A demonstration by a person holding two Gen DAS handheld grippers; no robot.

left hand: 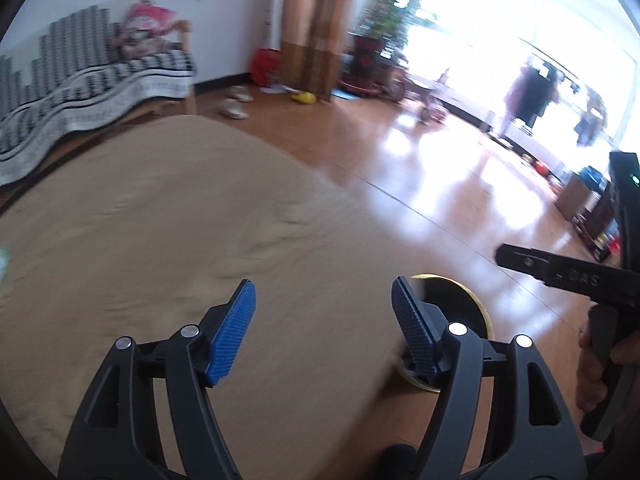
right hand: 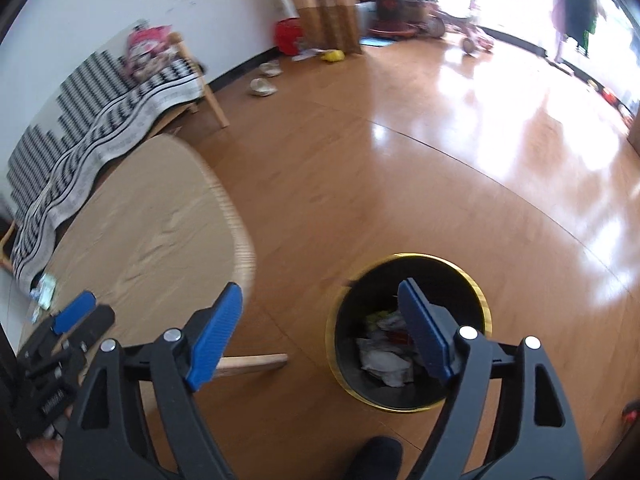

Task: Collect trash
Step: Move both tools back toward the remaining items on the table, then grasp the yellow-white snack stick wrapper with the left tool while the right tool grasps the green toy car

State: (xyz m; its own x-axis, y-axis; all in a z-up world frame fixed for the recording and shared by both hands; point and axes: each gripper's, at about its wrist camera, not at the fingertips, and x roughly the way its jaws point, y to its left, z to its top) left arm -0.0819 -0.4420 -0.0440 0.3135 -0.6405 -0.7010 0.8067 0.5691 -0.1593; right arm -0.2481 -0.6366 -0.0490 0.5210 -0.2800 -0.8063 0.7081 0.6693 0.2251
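My left gripper stands open above the near right edge of a light wooden table, with nothing between its blue pads. Behind its right finger peeks a black bin with a gold rim, standing on the floor. My right gripper is open and empty above the floor, its right finger over that bin. Crumpled paper and wrappers lie inside the bin. Small wrappers lie at the table's far left edge. One finger of the right gripper shows in the left wrist view.
A sofa with a striped cover stands beyond the table by the wall. Slippers, a red bucket and potted plants sit at the far side of the glossy wood floor. A dark shoe is below the grippers.
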